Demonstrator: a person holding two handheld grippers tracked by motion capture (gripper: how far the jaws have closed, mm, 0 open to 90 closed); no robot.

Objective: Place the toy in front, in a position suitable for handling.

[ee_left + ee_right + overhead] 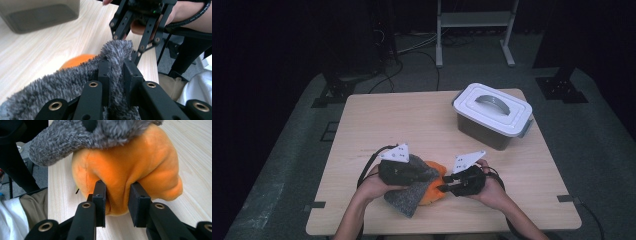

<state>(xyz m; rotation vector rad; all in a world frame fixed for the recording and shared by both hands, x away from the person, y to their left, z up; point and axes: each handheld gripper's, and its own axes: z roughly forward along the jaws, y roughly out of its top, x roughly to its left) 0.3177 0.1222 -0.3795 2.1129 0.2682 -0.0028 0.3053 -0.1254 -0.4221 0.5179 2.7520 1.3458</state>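
An orange plush toy (433, 194) lies near the table's front edge, partly under a grey fuzzy cloth (411, 199). My left gripper (424, 175) comes from the left and is shut on the cloth; in the left gripper view its jaws (116, 72) pinch a ridge of the grey pile (62, 82), with the orange toy (77, 60) peeking out beneath. My right gripper (444, 187) comes from the right. Its jaws (117, 200) squeeze a fold of the orange toy (125, 162), and the grey cloth (75, 137) drapes over the toy's top.
A grey bin with a white lid and grey handle (492, 115) stands at the back right of the wooden table (402, 115). The table's front edge is just behind both hands. A metal stand (474, 20) and cables are on the floor beyond.
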